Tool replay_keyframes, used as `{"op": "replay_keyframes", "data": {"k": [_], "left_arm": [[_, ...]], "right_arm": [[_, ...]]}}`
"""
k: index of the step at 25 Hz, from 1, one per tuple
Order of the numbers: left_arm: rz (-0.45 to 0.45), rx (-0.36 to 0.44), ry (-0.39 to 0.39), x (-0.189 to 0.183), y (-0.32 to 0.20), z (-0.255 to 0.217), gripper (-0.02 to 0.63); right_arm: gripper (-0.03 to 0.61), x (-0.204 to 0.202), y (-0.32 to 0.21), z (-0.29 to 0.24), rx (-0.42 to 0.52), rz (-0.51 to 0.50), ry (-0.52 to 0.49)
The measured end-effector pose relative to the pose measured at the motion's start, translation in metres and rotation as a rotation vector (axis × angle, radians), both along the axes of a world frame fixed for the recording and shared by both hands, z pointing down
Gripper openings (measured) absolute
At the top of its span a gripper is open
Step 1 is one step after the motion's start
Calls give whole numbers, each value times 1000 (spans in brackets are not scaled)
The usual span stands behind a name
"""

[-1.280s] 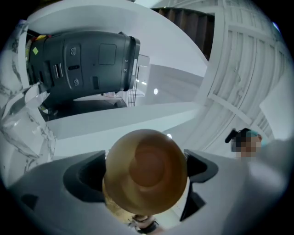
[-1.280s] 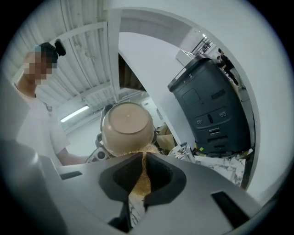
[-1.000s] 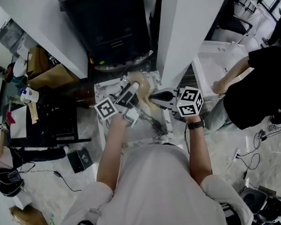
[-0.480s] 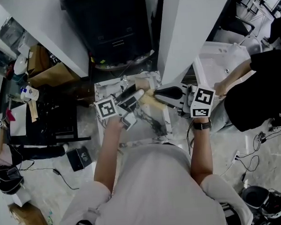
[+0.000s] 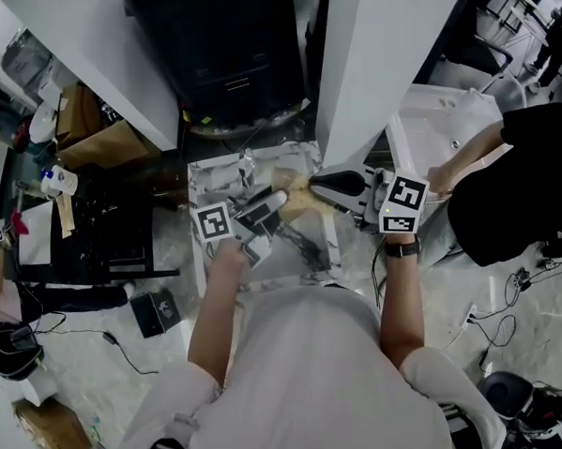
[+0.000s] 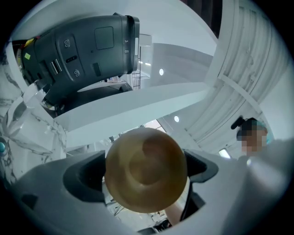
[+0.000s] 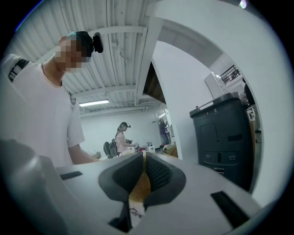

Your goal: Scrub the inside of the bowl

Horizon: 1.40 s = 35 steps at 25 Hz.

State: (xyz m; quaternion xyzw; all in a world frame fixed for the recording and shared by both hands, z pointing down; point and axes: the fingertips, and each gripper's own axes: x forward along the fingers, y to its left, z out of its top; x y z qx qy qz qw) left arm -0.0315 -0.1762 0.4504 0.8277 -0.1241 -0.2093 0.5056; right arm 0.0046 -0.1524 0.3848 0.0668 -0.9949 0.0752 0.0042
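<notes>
A tan wooden bowl (image 5: 296, 203) is held over the marbled table (image 5: 213, 180). My left gripper (image 5: 274, 203) is shut on it. In the left gripper view the bowl's round underside (image 6: 146, 170) fills the gap between the two dark jaws and hides what lies beyond. My right gripper (image 5: 310, 185) reaches in from the right, its black jaws meeting the bowl. It is shut on a thin yellow-brown scrub pad (image 7: 139, 189) with a white printed tag at its lower end. How the pad lies in the bowl is hidden in the head view.
A black bin (image 5: 225, 53) stands behind the table between two white pillars. A white basin (image 5: 426, 131) is at the right, with another person's forearm (image 5: 470, 148) over it. Black shelving (image 5: 112, 232) and a cardboard box (image 5: 103, 148) stand at the left. Cables run over the floor.
My right gripper has shifted to the right and its marker cube has turned. My left gripper and the bowl have dropped slightly toward me. Both grips are unchanged.
</notes>
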Motion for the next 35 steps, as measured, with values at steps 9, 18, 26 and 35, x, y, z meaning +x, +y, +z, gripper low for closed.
{"op": "replay_keyframes", "data": {"k": [9, 18, 26, 35], "left_arm": [[4, -32, 21, 6, 8, 8, 548], [58, -34, -4, 14, 24, 16, 548], [122, 29, -37, 27, 37, 12, 548], [-73, -37, 214, -5, -5, -26, 548]], "right_arm": [[28, 17, -15, 12, -82, 53, -102], [26, 19, -26, 22, -130, 113, -125], [25, 18, -40, 73, -219, 171, -14], [25, 10, -26, 85, -189, 154, 138]]}}
